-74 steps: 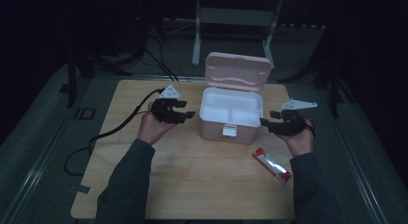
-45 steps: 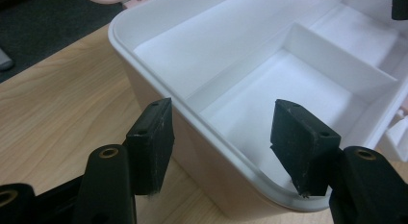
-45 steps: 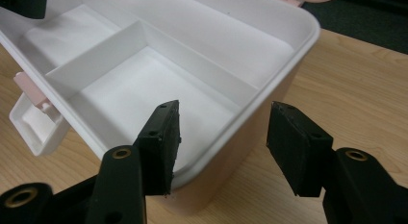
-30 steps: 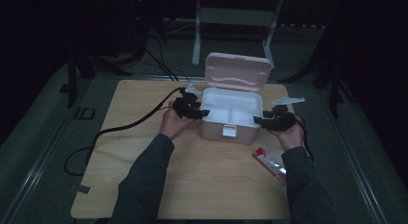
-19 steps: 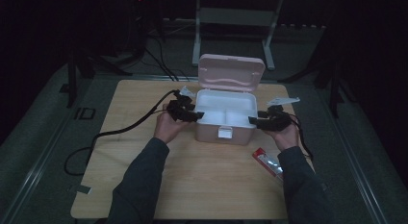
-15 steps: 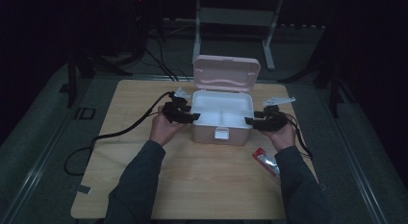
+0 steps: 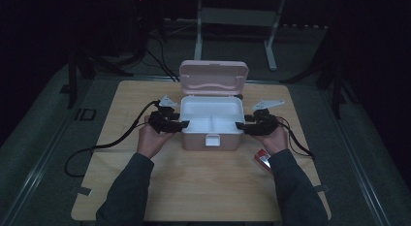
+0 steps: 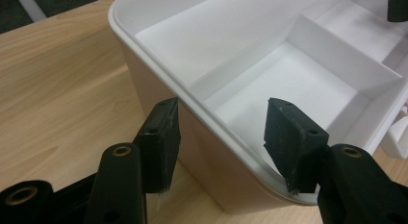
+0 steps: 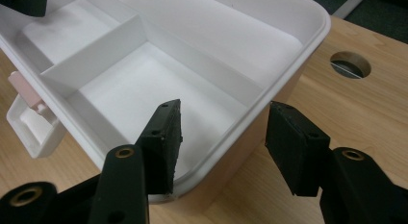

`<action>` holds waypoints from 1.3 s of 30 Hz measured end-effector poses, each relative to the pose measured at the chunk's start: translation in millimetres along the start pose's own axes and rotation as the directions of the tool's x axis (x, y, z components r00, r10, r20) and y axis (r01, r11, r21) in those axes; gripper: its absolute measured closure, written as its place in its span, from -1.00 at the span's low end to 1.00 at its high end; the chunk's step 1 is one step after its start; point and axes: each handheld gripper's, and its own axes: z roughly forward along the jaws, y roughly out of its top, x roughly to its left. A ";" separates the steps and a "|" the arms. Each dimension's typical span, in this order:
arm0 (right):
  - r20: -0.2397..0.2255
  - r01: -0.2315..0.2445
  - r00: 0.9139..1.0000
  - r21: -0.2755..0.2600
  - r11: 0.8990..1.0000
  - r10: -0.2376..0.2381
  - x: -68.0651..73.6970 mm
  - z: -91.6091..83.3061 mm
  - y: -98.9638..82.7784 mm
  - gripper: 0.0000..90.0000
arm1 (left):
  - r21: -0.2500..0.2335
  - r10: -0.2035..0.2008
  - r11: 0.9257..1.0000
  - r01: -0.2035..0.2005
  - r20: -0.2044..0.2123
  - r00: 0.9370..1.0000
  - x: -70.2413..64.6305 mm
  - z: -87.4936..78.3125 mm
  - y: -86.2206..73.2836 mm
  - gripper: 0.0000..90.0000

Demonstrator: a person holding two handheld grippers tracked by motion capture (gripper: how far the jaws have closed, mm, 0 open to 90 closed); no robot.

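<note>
A pink lunch box [image 7: 211, 126] with a white divided tray and raised lid [image 7: 213, 77] stands mid-table [image 7: 145, 187]. At its left end wall the left gripper [image 7: 180, 125] straddles the rim, jaws wide, not pressing. At its right end the right gripper [image 7: 241, 127] does likewise. A red packet [image 7: 263, 160] lies near the box's right front corner.

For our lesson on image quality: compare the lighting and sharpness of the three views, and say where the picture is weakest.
High view: dim, the surroundings nearly black, only the wooden table and the pink box lit, fine detail soft. Left gripper view: bright and even, the white box interior nearly washed out, the near jaws slightly soft. Right gripper view: equally bright, wood grain clear, faint shadows inside the compartments.
</note>
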 end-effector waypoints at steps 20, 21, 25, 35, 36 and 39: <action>-0.008 0.000 1.000 -0.003 1.000 0.000 16.5 -17.7 -17.3 0.03 | -0.010 -0.007 1.000 0.007 0.013 1.000 -22.1 -12.4 -14.5 0.04; -0.008 -0.002 1.000 -0.001 1.000 0.002 16.9 -18.3 -17.6 0.03 | -0.012 -0.006 1.000 0.006 0.011 1.000 -22.7 -12.6 -14.8 0.04; -0.007 -0.006 1.000 -0.005 1.000 0.005 18.6 -19.3 -19.1 0.04 | -0.014 -0.008 1.000 0.008 0.009 1.000 -24.3 -13.8 -16.3 0.04; 0.001 0.003 1.000 -0.020 1.000 -0.003 17.8 -22.6 -18.4 0.06 | -0.042 0.022 0.999 -0.023 -0.012 1.000 -24.6 -16.6 -16.5 0.03; 0.003 0.004 1.000 -0.029 1.000 -0.003 17.2 -24.7 -18.1 0.06 | -0.045 0.025 0.999 -0.025 -0.016 1.000 -24.2 -18.5 -16.6 0.03; 0.000 0.014 1.000 -0.060 0.998 -0.014 14.7 -31.7 -17.0 0.06 | -0.061 0.033 0.998 -0.035 -0.032 0.999 -22.6 -26.4 -17.0 0.03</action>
